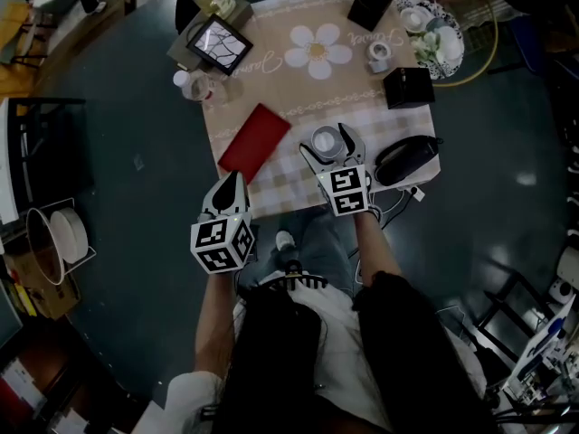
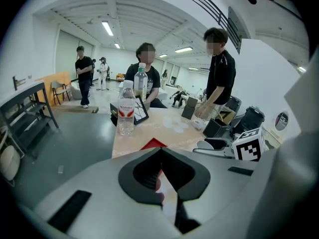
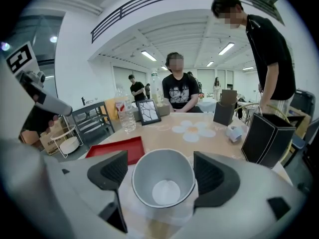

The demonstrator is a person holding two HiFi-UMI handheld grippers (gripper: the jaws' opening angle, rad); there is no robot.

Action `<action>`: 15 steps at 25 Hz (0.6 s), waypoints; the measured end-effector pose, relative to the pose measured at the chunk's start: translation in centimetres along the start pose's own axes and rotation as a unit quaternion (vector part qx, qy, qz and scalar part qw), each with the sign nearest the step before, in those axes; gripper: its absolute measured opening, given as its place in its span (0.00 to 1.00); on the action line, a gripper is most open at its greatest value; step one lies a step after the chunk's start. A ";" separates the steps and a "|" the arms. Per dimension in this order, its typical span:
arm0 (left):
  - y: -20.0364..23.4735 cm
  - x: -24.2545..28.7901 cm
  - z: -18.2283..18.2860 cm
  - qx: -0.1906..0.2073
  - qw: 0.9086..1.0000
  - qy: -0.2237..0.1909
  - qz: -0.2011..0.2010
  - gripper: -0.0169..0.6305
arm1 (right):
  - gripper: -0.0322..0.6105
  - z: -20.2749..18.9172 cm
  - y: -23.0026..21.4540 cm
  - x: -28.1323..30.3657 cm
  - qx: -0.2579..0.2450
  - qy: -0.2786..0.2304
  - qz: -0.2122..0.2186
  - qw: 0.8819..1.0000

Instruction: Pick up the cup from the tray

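A grey paper cup stands upright on the checked tablecloth near the table's front edge, to the right of a flat red tray. My right gripper is open with the cup between its jaws, and a gap shows at the left pad. My left gripper hangs off the table's front left corner, below the tray. Its jaws are together with nothing in them.
A water bottle and a framed picture are at the far left of the table. A black box and a black bag lie right of the cup. People stand at the far side. A wire rack is on the floor, left.
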State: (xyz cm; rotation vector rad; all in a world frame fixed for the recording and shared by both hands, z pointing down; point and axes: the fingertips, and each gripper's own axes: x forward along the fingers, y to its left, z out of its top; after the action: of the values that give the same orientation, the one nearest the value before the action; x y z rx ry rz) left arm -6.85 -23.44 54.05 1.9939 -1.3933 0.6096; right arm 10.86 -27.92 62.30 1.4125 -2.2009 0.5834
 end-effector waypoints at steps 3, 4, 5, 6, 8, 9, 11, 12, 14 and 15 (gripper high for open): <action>-0.1 -0.5 0.2 0.000 1.000 -0.006 0.000 0.04 | 0.67 1.4 0.0 -1.2 -0.007 -0.012 -0.003 1.000; -0.1 -0.6 0.4 0.000 1.000 -0.010 0.000 0.04 | 0.66 2.1 0.0 -1.7 -0.012 -0.015 -0.003 1.000; -0.1 -0.7 0.6 0.000 1.000 -0.014 -0.001 0.04 | 0.66 2.9 0.0 -2.2 -0.017 -0.019 -0.004 1.000; -0.2 -0.8 1.0 0.000 1.000 -0.019 -0.003 0.04 | 0.67 3.7 -0.1 -2.6 -0.022 -0.025 -0.005 0.999; -0.4 -1.1 1.6 0.001 1.000 -0.030 -0.006 0.04 | 0.66 5.2 -0.3 -3.2 -0.026 -0.038 -0.009 0.999; -0.5 -1.2 1.9 0.001 0.999 -0.035 -0.008 0.04 | 0.66 5.7 -0.4 -3.5 -0.025 -0.043 -0.011 0.999; -0.7 -1.6 2.2 0.003 0.999 -0.043 -0.012 0.04 | 0.66 6.4 -0.5 -4.0 -0.015 -0.047 -0.015 0.999; -0.8 -1.8 2.4 0.004 0.999 -0.047 -0.014 0.04 | 0.66 6.5 -0.3 -4.3 -0.009 -0.045 -0.013 0.999; -1.2 -2.2 2.6 0.006 0.998 -0.053 -0.018 0.04 | 0.66 6.6 0.3 -5.0 0.001 -0.040 0.000 0.999; -1.3 -2.4 2.7 0.007 0.998 -0.057 -0.020 0.04 | 0.66 6.7 0.7 -5.3 0.003 -0.040 0.008 0.999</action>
State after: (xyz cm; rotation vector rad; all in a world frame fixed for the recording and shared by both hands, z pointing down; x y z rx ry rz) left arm -6.33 -23.46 50.27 2.0901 -1.4157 0.4971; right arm 11.16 -27.60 53.75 1.4469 -2.2756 0.5489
